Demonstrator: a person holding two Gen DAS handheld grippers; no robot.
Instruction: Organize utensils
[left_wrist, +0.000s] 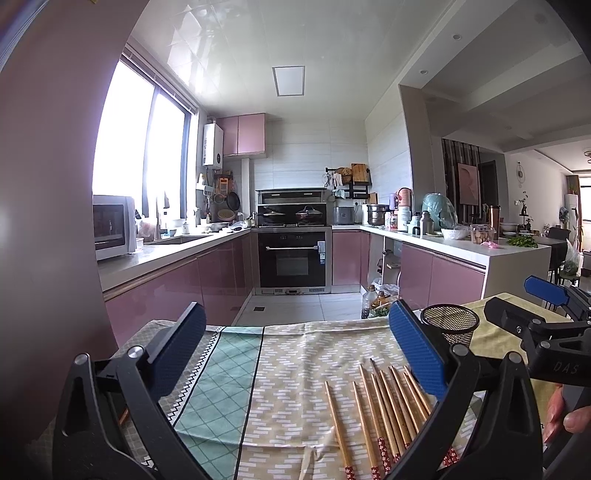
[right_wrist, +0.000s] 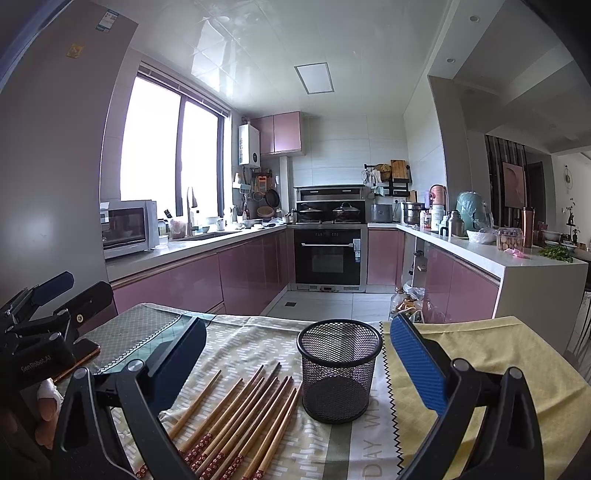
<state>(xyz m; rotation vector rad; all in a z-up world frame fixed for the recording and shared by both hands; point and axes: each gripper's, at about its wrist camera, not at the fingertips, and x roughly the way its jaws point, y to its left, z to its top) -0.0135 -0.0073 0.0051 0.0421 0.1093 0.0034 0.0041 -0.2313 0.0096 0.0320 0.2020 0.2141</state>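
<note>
While untouched, chopsticks (beside holder)

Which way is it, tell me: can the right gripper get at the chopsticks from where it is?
Probably yes. The right gripper is open above the table, and the chopsticks lie loose on the cloth, below and left of it. The mesh cup stands beside them, not over them.

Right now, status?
Left gripper open, right gripper open, both empty. Chopsticks loose on tablecloth, mesh cup upright, empty. Nothing blocking.
</note>
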